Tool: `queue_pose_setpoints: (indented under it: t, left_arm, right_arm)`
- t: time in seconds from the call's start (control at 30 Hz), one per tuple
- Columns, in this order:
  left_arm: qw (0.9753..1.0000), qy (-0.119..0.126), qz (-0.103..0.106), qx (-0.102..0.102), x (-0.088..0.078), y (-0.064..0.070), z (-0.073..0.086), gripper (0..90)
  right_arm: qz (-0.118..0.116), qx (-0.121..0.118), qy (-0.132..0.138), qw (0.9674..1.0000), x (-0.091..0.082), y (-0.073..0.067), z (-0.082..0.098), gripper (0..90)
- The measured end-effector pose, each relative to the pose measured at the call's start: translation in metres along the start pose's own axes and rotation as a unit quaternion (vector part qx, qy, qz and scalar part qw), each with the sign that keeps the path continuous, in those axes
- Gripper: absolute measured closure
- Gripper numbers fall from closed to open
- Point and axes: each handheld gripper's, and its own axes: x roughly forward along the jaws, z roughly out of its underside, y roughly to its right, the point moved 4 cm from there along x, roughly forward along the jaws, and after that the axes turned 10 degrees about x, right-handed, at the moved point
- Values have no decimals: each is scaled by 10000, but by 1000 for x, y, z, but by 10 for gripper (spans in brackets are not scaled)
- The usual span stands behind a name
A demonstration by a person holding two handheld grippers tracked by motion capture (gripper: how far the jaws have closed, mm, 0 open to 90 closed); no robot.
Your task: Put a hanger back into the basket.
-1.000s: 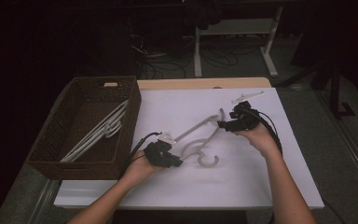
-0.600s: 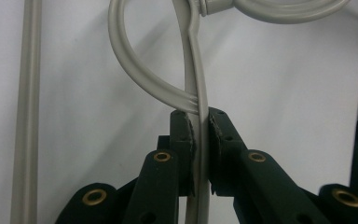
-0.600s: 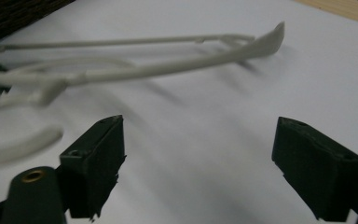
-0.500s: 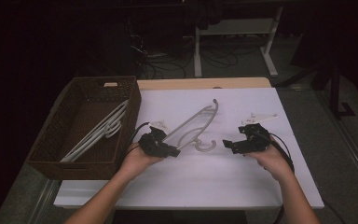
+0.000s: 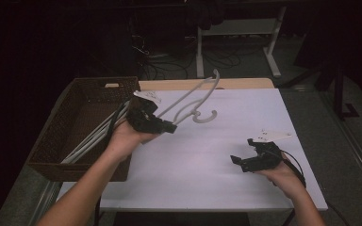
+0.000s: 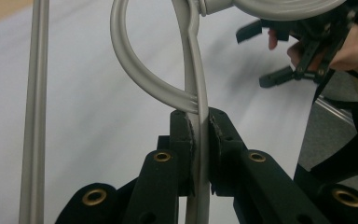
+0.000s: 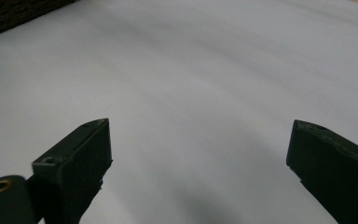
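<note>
One white hanger is what I have in hand, above the middle of the high view, lifted off the white table and slanting up toward the top centre of the frame, its hook curling at the upper end. My left gripper has it: in the left gripper view the two black jaws are drawn in tight on the hanger's thin flat arm, pads pressing it from both sides, with the rounded loop rising to the upper left of that frame and another straight bar of the hanger running up the left edge. My left hand sits left of centre in the high view, just beside the brown wicker basket at the far left, where more white hangers lie slanted inside.

My right gripper is low and right in the high view, well apart from the hanger, over bare table. Its jaws have just been opening and stand wide in the right gripper view, with nothing between them but the white surface.
</note>
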Motion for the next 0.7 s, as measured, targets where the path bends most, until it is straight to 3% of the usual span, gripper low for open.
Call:
queue_pose_setpoints:
  t: [0.17,0.3,0.5,0.7]
  left_arm:
    - [9995,43,-303,80,-41,-17,-5,821]
    - [9987,81,-506,18,-73,-35,8,821]
    - [9966,66,-804,-178,-111,-58,47,821]
    - [9952,80,-908,-369,-134,-74,96,821]
  right_arm:
    - [-134,-103,-59,9998,6,-7,1,35]
    - [-126,-168,-115,9997,8,-8,3,32]
    - [-86,-133,-85,9998,7,-5,2,32]
    - [-37,-129,-101,9999,7,-3,2,32]
